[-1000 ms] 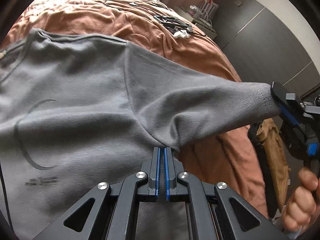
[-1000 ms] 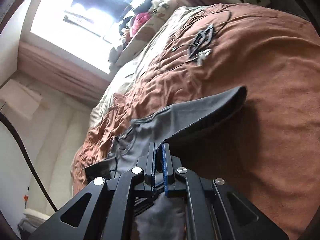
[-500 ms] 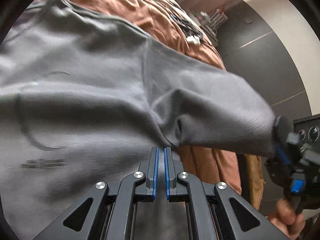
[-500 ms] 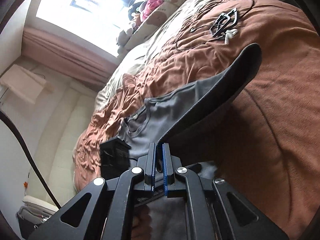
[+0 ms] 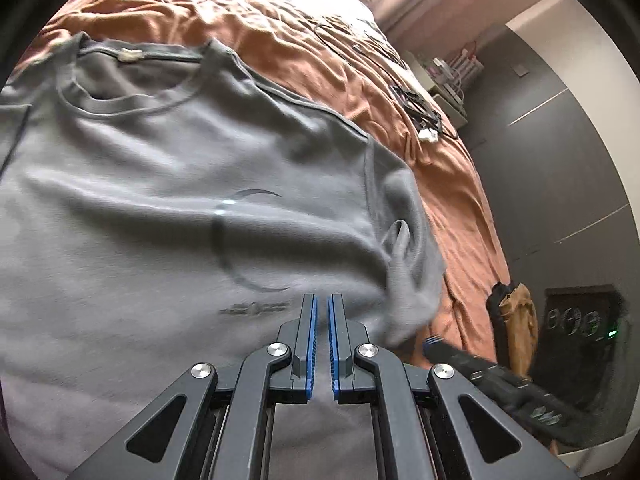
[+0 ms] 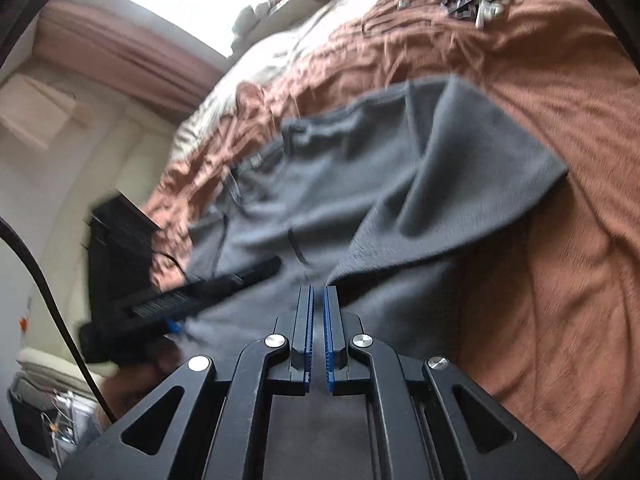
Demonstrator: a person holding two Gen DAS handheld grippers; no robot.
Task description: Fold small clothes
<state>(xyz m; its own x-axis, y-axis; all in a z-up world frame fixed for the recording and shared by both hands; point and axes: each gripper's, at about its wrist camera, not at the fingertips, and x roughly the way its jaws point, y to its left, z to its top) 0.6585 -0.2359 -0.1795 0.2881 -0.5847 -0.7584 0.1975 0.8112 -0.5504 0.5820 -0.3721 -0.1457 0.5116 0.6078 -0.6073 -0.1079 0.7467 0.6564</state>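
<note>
Grey T-shirt on the rust bedspread, sleeve lifted over its chest.

My left gripper [image 5: 322, 308] is pressed nearly together at the grey T-shirt [image 5: 168, 208], pinching, I think, its side fabric. My right gripper [image 6: 317, 300] is likewise closed, pinching the sleeve [image 6: 460, 200]; blur hides the contact. The shirt lies front-up on the bedspread [image 5: 304, 60].

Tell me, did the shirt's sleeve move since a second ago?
Yes. The sleeve, stretched out sideways past the orange bedspread's edge before, has swung in and now lies folded over the gray T-shirt.
</note>
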